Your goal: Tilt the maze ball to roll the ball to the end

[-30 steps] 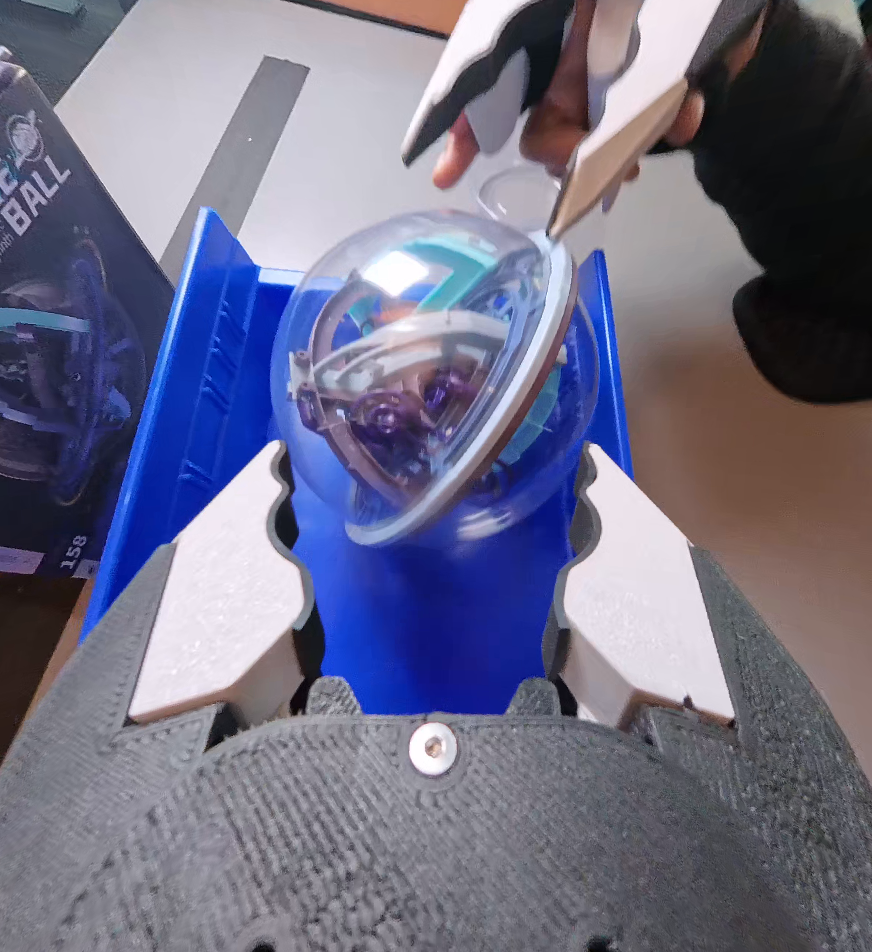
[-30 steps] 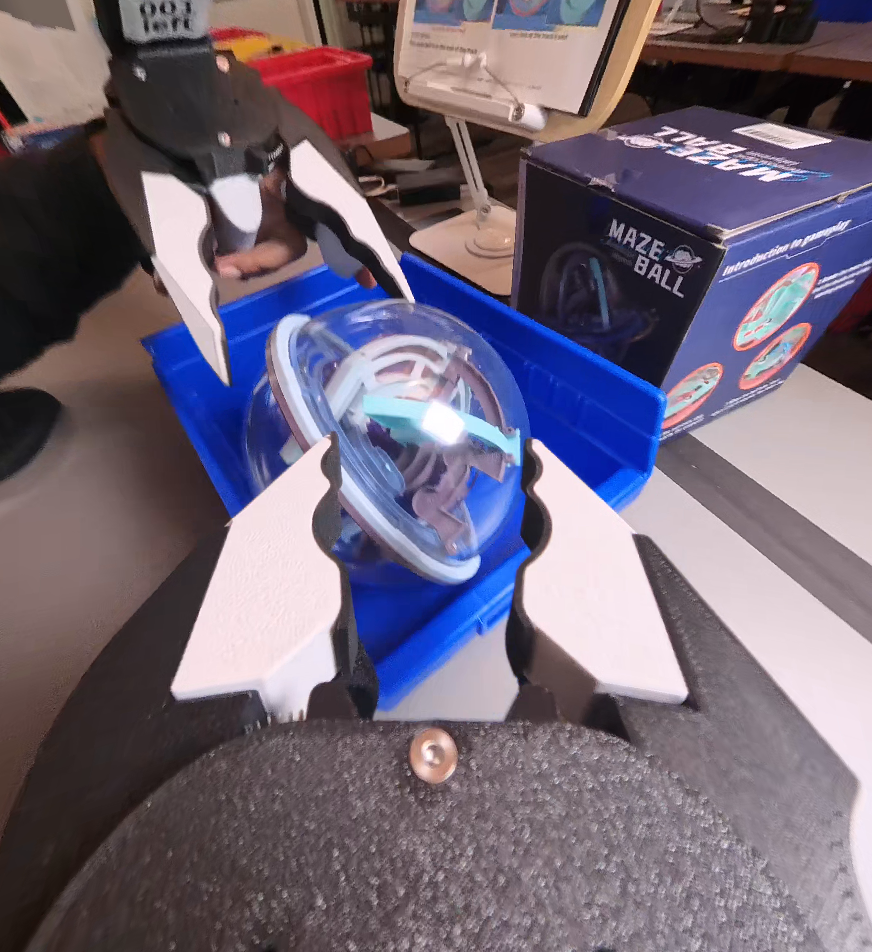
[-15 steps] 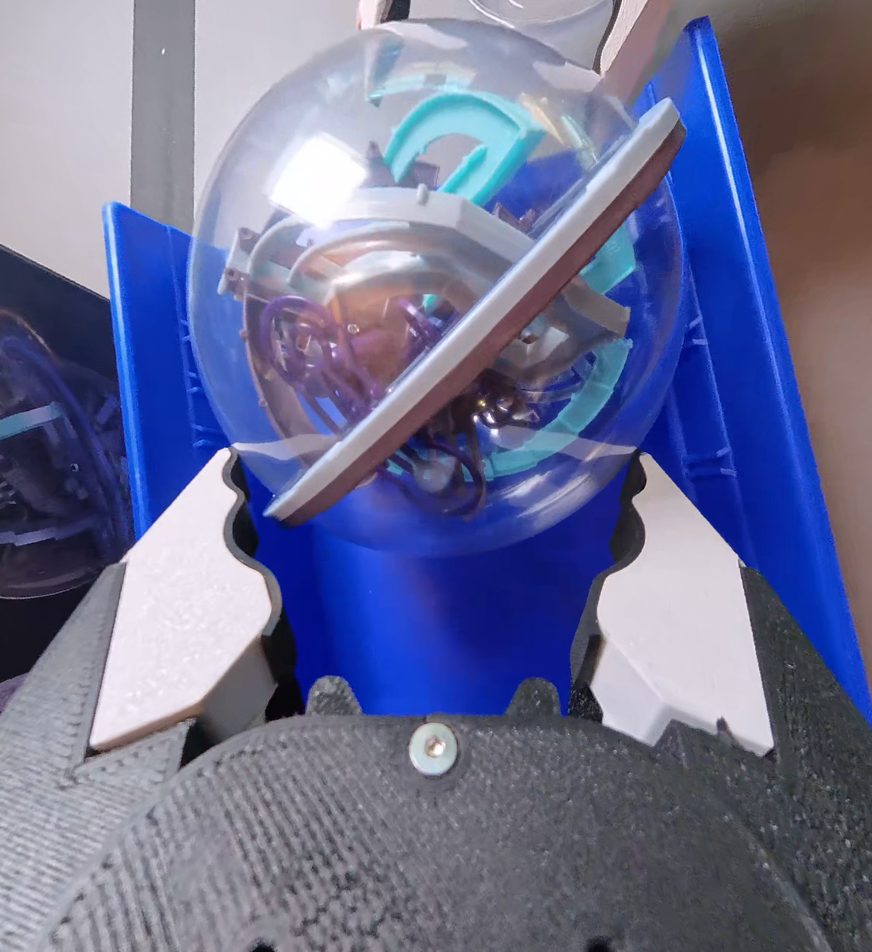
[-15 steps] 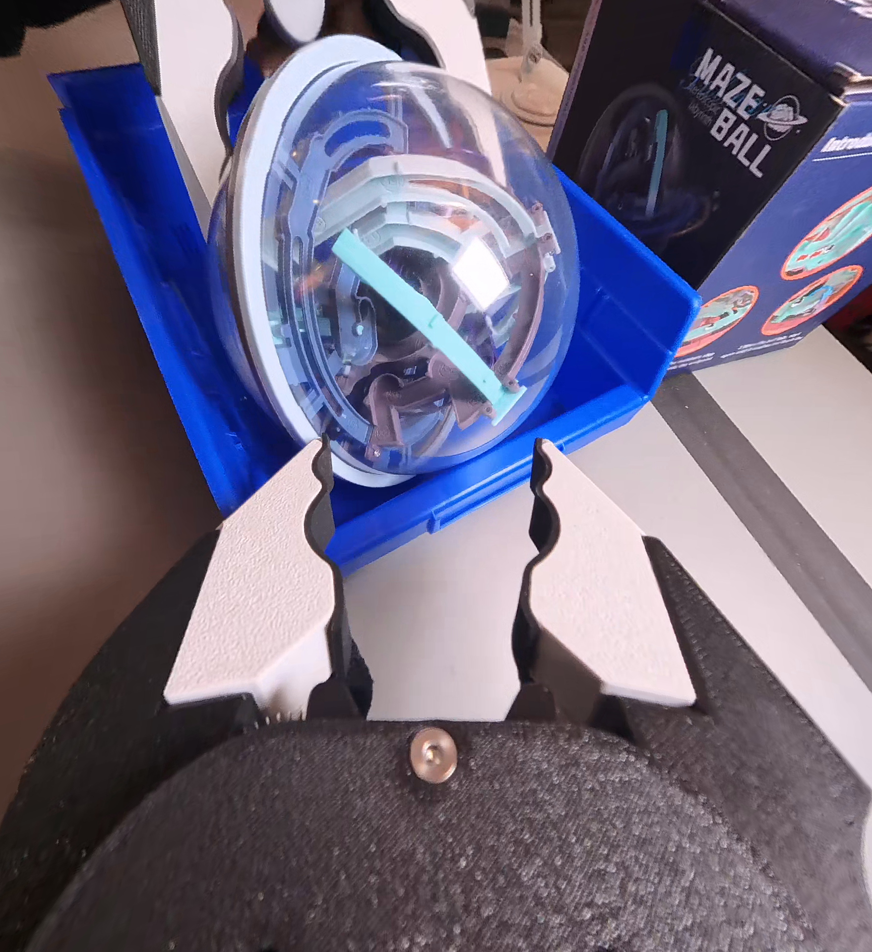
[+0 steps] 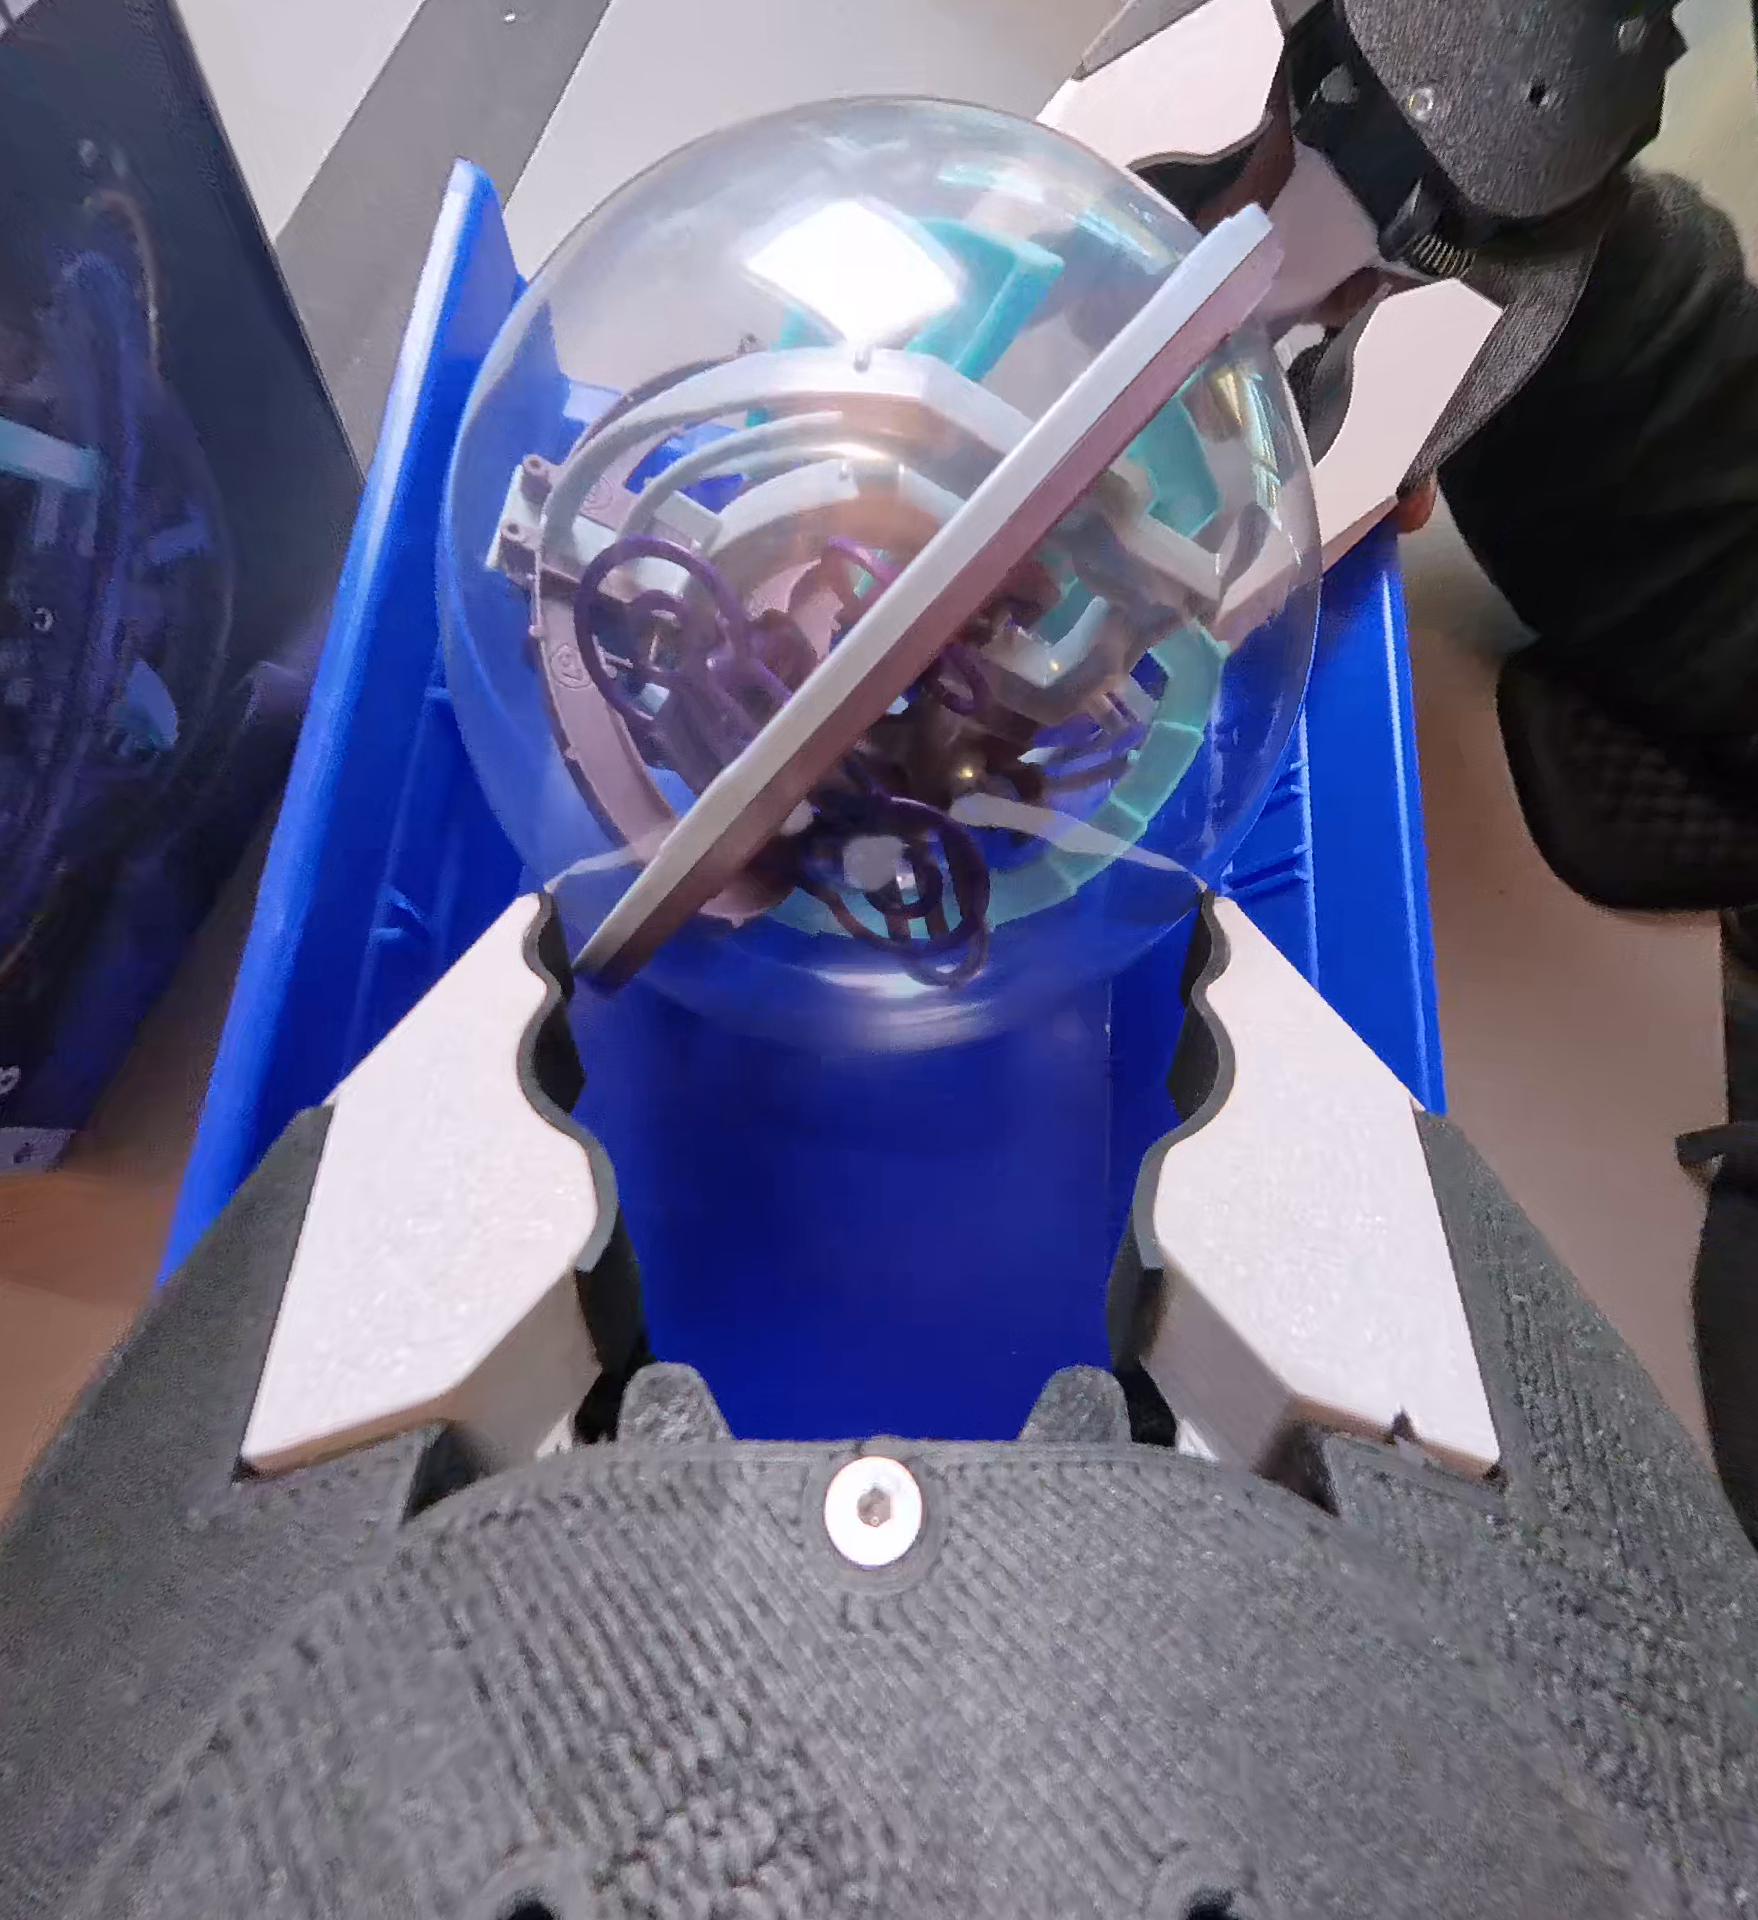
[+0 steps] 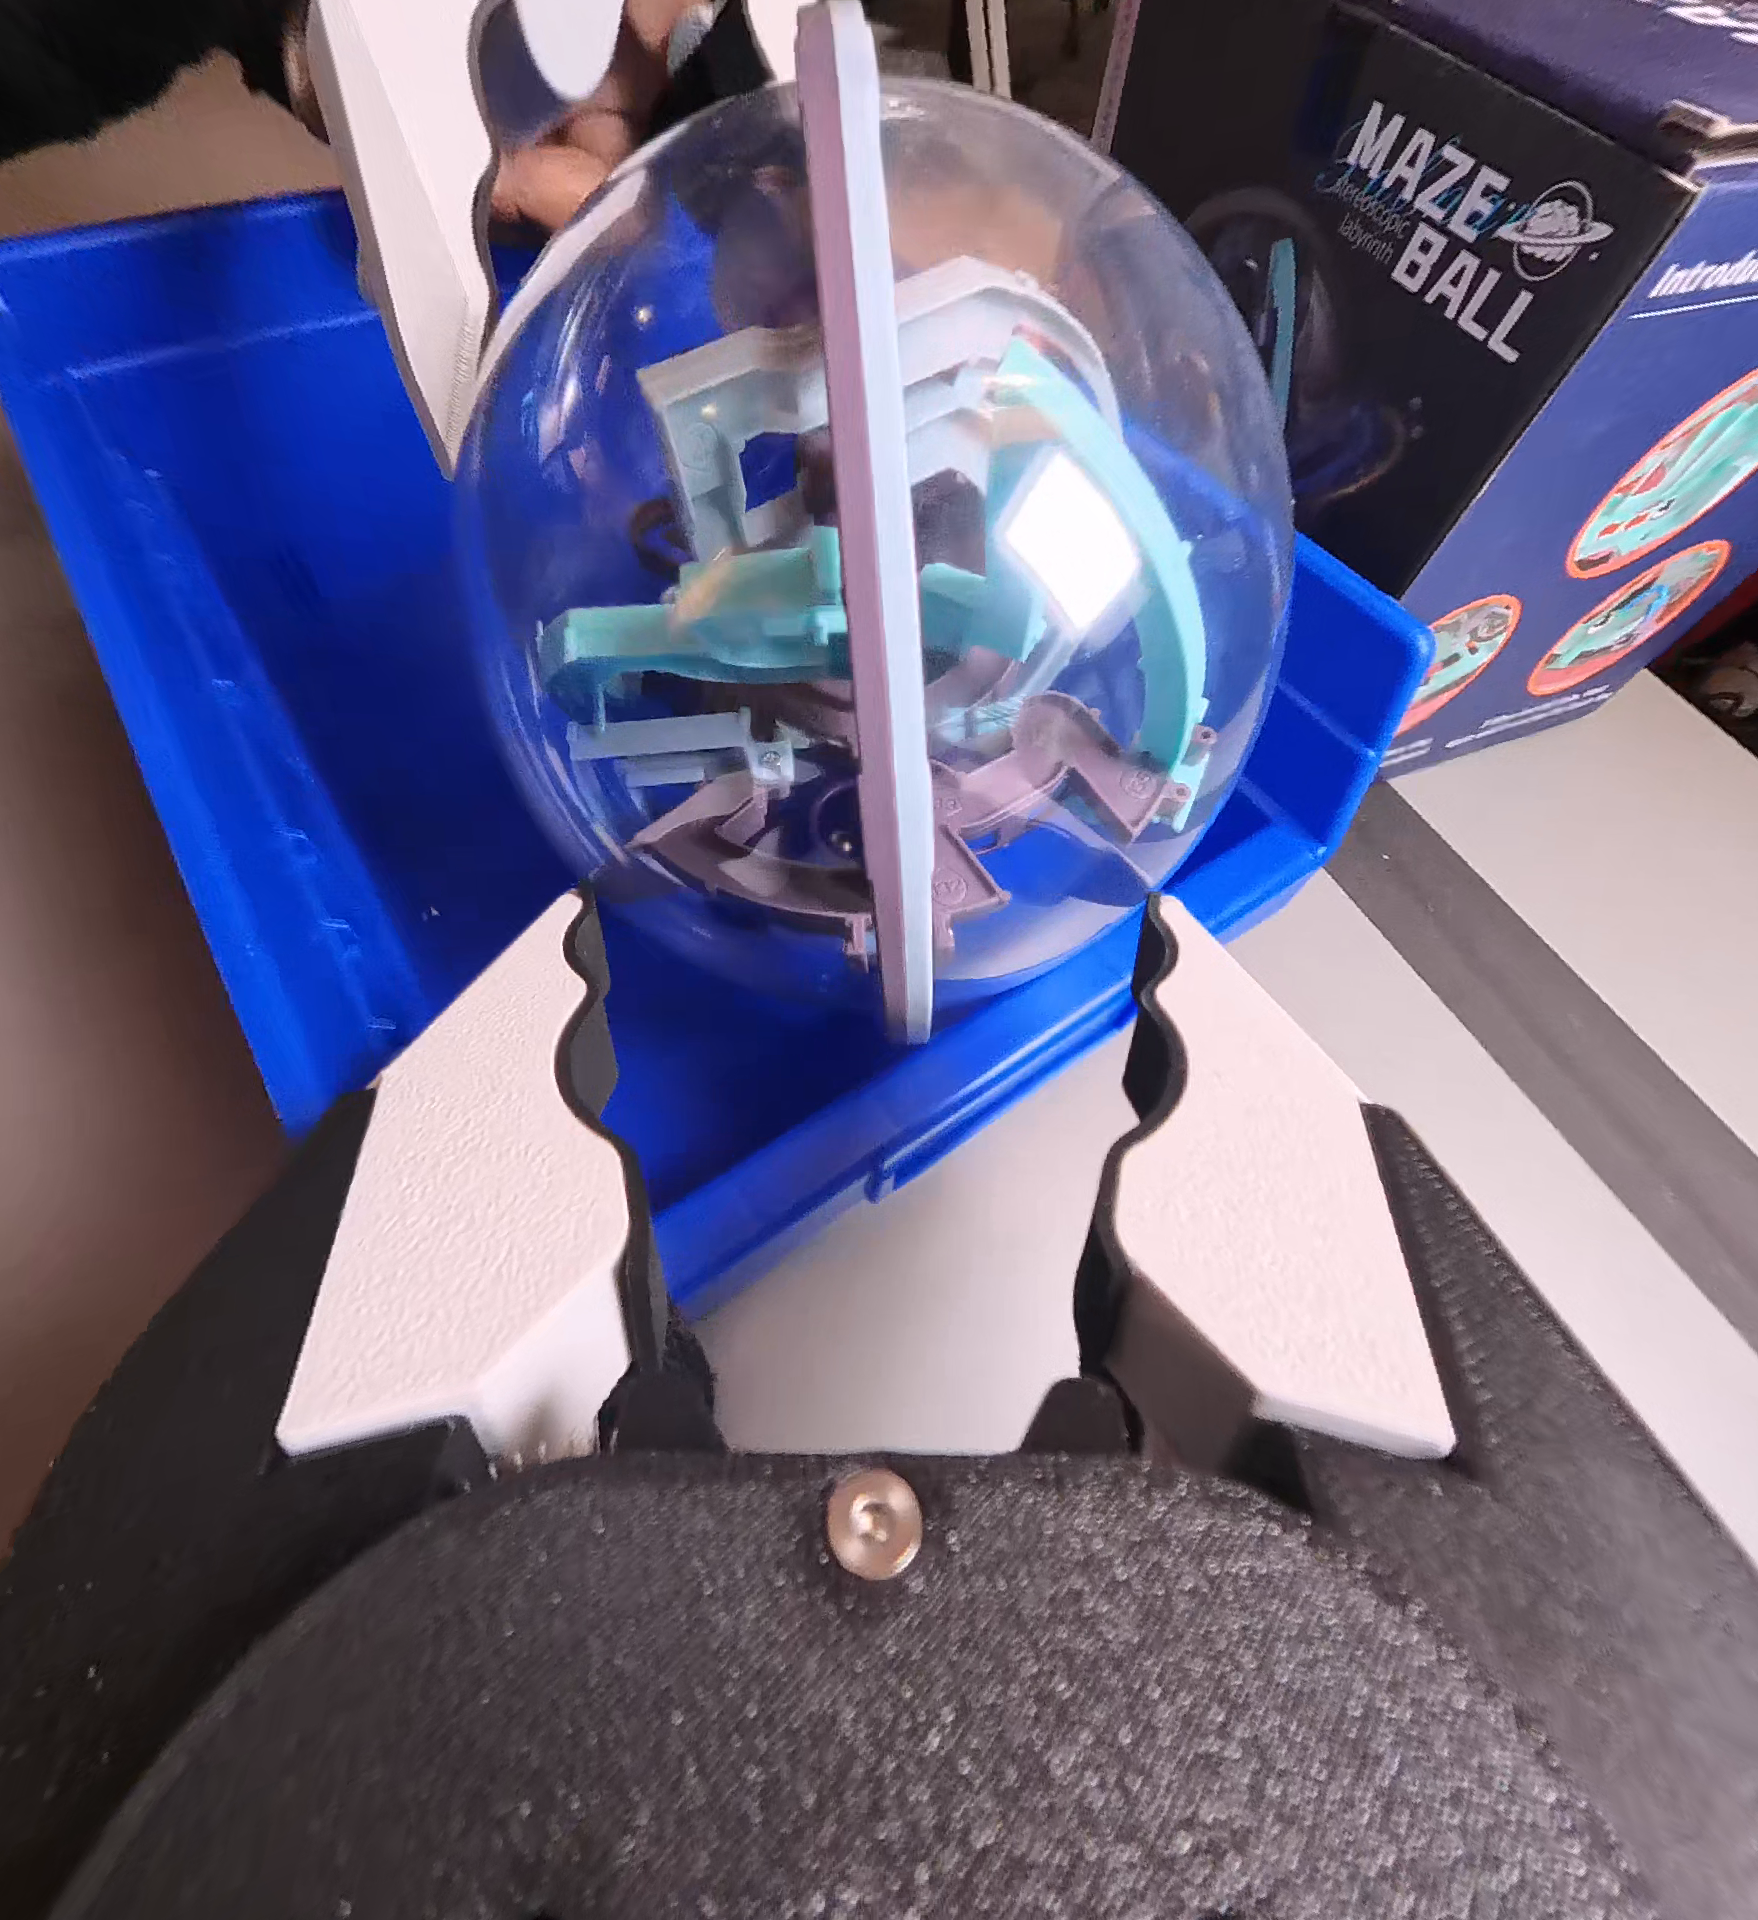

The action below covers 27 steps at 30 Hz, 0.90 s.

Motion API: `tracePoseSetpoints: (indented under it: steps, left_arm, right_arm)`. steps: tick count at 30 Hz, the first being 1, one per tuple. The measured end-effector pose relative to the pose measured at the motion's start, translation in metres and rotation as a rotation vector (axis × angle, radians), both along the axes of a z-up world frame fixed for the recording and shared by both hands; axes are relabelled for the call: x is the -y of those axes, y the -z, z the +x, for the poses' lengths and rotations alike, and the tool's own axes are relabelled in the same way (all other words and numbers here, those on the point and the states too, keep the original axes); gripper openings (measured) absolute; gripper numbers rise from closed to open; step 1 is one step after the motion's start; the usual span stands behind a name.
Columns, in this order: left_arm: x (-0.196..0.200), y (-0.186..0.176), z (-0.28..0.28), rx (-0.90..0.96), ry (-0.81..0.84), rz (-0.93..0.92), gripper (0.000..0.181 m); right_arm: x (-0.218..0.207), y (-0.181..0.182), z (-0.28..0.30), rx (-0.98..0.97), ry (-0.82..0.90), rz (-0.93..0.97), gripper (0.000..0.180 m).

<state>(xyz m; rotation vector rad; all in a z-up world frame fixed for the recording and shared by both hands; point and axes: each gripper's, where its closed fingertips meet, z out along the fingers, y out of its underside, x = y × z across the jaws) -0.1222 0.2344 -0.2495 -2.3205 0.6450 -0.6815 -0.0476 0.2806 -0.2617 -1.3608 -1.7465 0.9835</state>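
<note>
I am bringing my left gripper point(image 5: 875, 914) and right gripper point(image 6: 870, 914), both spread wide and holding nothing, against the one maze ball point(image 5: 880, 551) sitting in the single blue bin point(image 5: 335, 810), judging its slick, rigid, light shell best cradled from opposite sides.

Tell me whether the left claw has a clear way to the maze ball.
Probably yes: the left claw is open, the maze ball sits just ahead in the blue bin, and nothing lies between.

Both grippers have closed in on the maze ball point(image 6: 875, 582) (its seam ring now upright).
</note>
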Motion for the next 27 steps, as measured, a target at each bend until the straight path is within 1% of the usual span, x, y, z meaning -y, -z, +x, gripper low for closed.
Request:
tracePoseSetpoints:
  steps: [3, 6, 9, 11, 13, 14, 17, 18, 19, 20, 21, 22, 23, 26, 27]
  left_arm:
    - [0.002, -0.004, 0.0, 0.057, -0.016, -0.037, 0.117]
    - [0.001, -0.027, 0.001, 0.15, -0.048, 0.007, 0.117]
    - [0.003, -0.052, 0.004, 0.18, -0.062, 0.078, 0.118]
    - [0.009, -0.069, 0.008, 0.143, -0.051, 0.172, 0.12]
    - [0.021, -0.089, 0.02, 0.113, -0.023, 0.279, 0.131]
    - [0.029, -0.099, 0.026, 0.094, -0.012, 0.333, 0.132]
    - [0.05, -0.134, 0.038, 0.018, -0.002, 0.592, 0.136]
    - [0.051, -0.142, 0.037, 0.049, -0.034, 0.665, 0.133]
    - [0.053, -0.145, 0.038, 0.146, -0.046, 0.671, 0.142]
    - [0.055, -0.145, 0.041, 0.26, -0.054, 0.625, 0.149]
    - [0.057, -0.143, 0.042, 0.329, -0.061, 0.605, 0.15]
    - [0.061, -0.142, 0.045, 0.349, -0.064, 0.631, 0.153]
    - [0.063, -0.141, 0.047, 0.335, -0.076, 0.667, 0.153]
    - [0.07, -0.133, 0.052, 0.212, -0.085, 0.715, 0.153]
    - [0.074, -0.135, 0.053, 0.212, -0.073, 0.726, 0.153]
  right_arm:
    - [0.003, -0.008, 0.0, -0.052, -0.01, -0.09, 0.1]
    - [0.003, -0.033, 0.0, -0.132, -0.006, -0.155, 0.1]
    - [0.007, -0.06, 0.002, -0.195, -0.005, -0.177, 0.101]
    - [0.013, -0.083, 0.004, -0.257, -0.014, -0.237, 0.104]
    - [0.023, -0.109, 0.01, -0.323, -0.049, -0.307, 0.108]
    - [0.029, -0.122, 0.014, -0.356, -0.078, -0.331, 0.11]
    - [0.051, -0.148, 0.02, -0.4, -0.147, -0.379, 0.111]
    - [0.059, -0.149, 0.017, -0.391, -0.163, -0.39, 0.11]
    - [0.068, -0.147, 0.013, -0.374, -0.182, -0.394, 0.112]
    - [0.078, -0.142, 0.008, -0.351, -0.205, -0.394, 0.117]
    - [0.086, -0.136, 0.005, -0.327, -0.226, -0.391, 0.123]
    - [0.092, -0.13, 0.003, -0.307, -0.242, -0.389, 0.127]
    - [0.096, -0.127, 0.002, -0.296, -0.251, -0.387, 0.13]
    - [0.106, -0.121, -0.001, -0.278, -0.273, -0.383, 0.138]
    - [0.11, -0.121, -0.002, -0.274, -0.282, -0.387, 0.14]
